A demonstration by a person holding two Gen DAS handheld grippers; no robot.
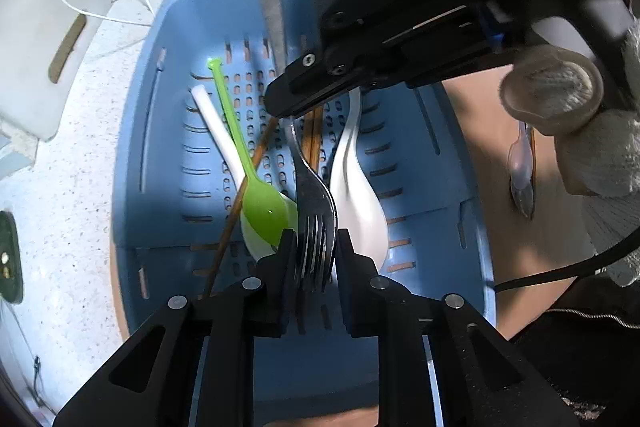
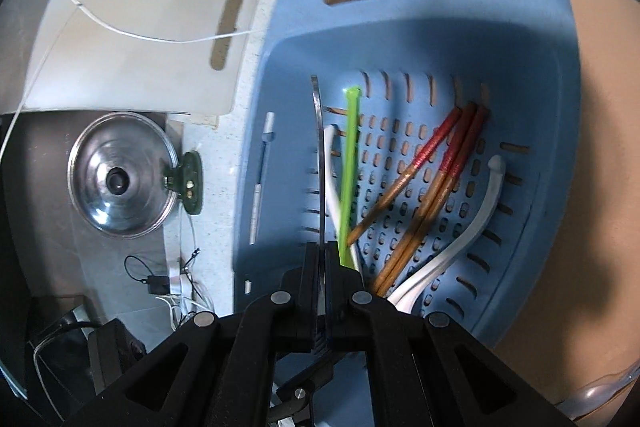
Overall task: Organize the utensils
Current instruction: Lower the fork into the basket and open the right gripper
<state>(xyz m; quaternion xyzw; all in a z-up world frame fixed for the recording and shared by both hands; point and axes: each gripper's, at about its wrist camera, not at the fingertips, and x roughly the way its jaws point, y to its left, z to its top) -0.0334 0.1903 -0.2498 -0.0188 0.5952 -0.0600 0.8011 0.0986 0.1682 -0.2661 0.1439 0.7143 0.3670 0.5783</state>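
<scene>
A blue slotted basket [image 1: 160, 155] [image 2: 532, 75] holds a green spoon [image 1: 260, 207] [image 2: 349, 163], two white spoons [image 1: 356, 187] [image 2: 472, 227], red-tipped chopsticks [image 2: 444, 179] and a metal fork [image 1: 314, 211] [image 2: 319, 155]. My left gripper [image 1: 314, 255] straddles the fork's tines, jaws close to them but with gaps showing. My right gripper [image 2: 320, 259] [image 1: 280, 107] is shut on the fork's handle, seen edge-on.
A white cutting board [image 2: 140, 39] [image 1: 40, 27] with a white cord lies left of the basket. A steel pot lid [image 2: 120, 179] sits lower left. A clear plastic spoon [image 1: 520, 167] lies on the tan mat right of the basket.
</scene>
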